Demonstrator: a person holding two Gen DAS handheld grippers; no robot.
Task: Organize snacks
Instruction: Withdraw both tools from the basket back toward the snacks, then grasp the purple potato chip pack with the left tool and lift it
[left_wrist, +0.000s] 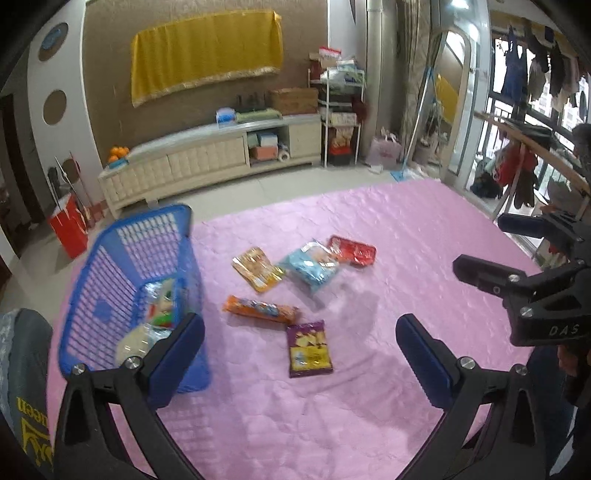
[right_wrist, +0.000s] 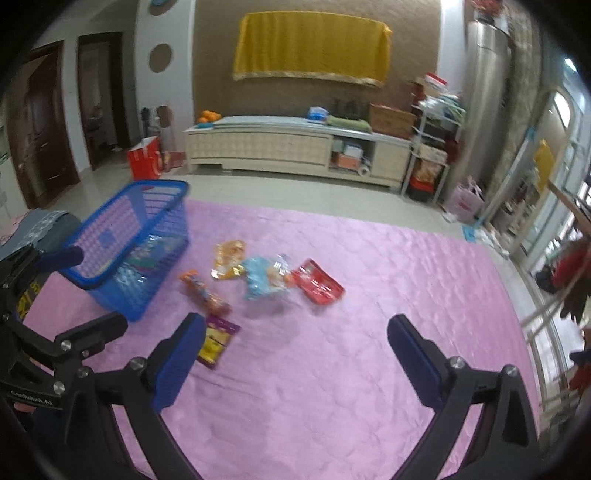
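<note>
Several snack packs lie on the pink cover (left_wrist: 295, 406): a purple chip bag (left_wrist: 309, 349), an orange long pack (left_wrist: 260, 309), a yellow-orange pack (left_wrist: 258, 268), a light blue pack (left_wrist: 312, 267) and a red pack (left_wrist: 352, 251). A blue basket (left_wrist: 133, 288) at the left holds some snacks. My left gripper (left_wrist: 300, 349) is open and empty above the near cover. My right gripper (right_wrist: 295, 350) is open and empty; it shows at the right in the left wrist view (left_wrist: 484, 251). The right wrist view shows the basket (right_wrist: 133, 243), purple bag (right_wrist: 216, 341) and red pack (right_wrist: 319, 282).
A grey cushion (left_wrist: 26, 369) lies at the near left beside the basket. Beyond the pink cover is tiled floor, a cream TV cabinet (left_wrist: 207, 158), a red bag (left_wrist: 68, 225) and a shelf rack (left_wrist: 341, 110). A balcony railing (left_wrist: 535, 147) runs along the right.
</note>
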